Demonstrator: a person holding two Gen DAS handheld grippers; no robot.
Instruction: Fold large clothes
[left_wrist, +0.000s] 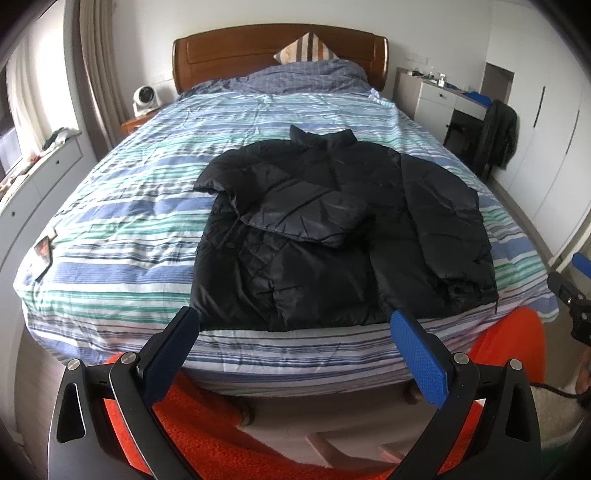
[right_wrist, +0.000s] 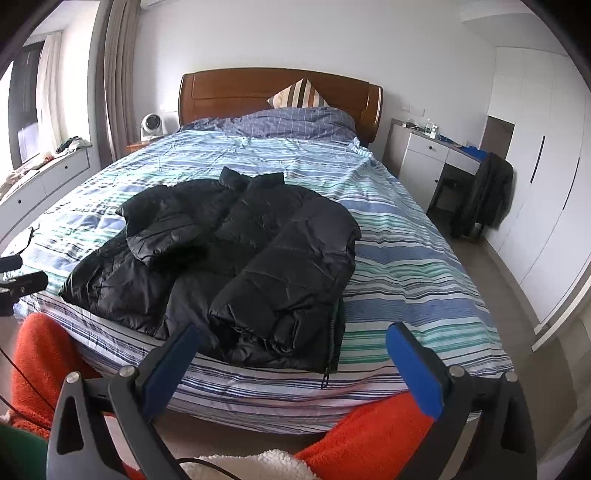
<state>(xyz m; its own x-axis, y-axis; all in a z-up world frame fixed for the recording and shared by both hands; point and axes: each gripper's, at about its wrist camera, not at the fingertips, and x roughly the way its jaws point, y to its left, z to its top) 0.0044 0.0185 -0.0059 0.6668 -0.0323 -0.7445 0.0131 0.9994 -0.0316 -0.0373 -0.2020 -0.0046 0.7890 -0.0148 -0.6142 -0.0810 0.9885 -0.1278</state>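
Note:
A black puffer jacket lies flat on the striped bed, collar toward the headboard, hem at the near edge. Its left sleeve is folded across the chest; the right sleeve lies along the right side. My left gripper hovers open just short of the hem, holding nothing. My right gripper also stands open and empty, near the jacket's lower right corner and zipper. The right gripper's edge shows at the far right of the left wrist view.
A person's orange fleece trousers stand against the foot of the bed. A wooden headboard, striped pillow and folded blue quilt sit at the far end. White desk with a dark coat on a chair and wardrobes at right; drawers at left.

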